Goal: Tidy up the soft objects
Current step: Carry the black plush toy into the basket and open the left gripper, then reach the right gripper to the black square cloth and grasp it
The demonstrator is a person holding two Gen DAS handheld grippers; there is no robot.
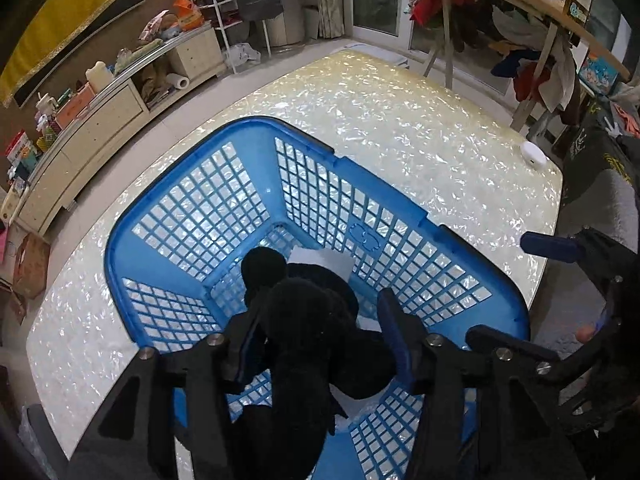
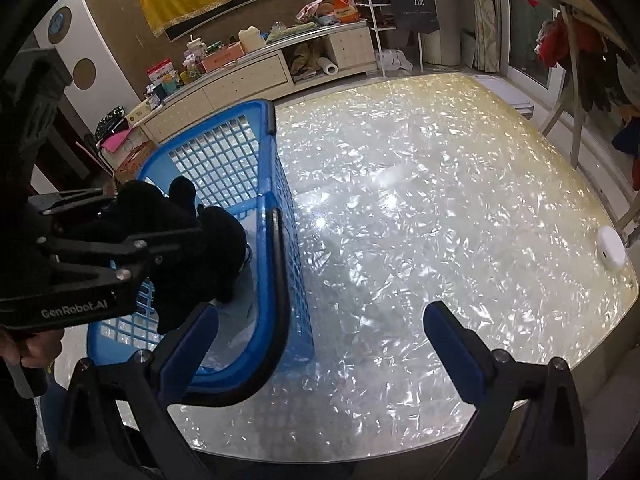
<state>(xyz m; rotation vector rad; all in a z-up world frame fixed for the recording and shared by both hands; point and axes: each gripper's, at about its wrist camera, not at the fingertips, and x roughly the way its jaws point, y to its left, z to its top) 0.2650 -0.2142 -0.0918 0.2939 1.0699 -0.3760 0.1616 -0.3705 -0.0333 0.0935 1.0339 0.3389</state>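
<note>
Black plush toy [image 1: 316, 320] sits gripped in the left claw [image 1: 320, 336] above the blue plastic lattice basket [image 1: 192, 216] on the pearly cream desk [image 2: 420, 208]; further right, the right claw [image 2: 320, 344] gapes wide, holding nothing, near a small white round puck [image 2: 610, 247].

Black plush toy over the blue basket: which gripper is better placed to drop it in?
Left. The left gripper holds the black plush toy above the blue basket; the right gripper is open over the table.

Basket [image 1: 248, 216] on tabletop [image 1: 400, 128], near its left edge. Plush toy [image 1: 312, 320] over basket, between left claw [image 1: 320, 344] fingers. Round puck [image 2: 611, 247] at tabletop right edge.
</note>
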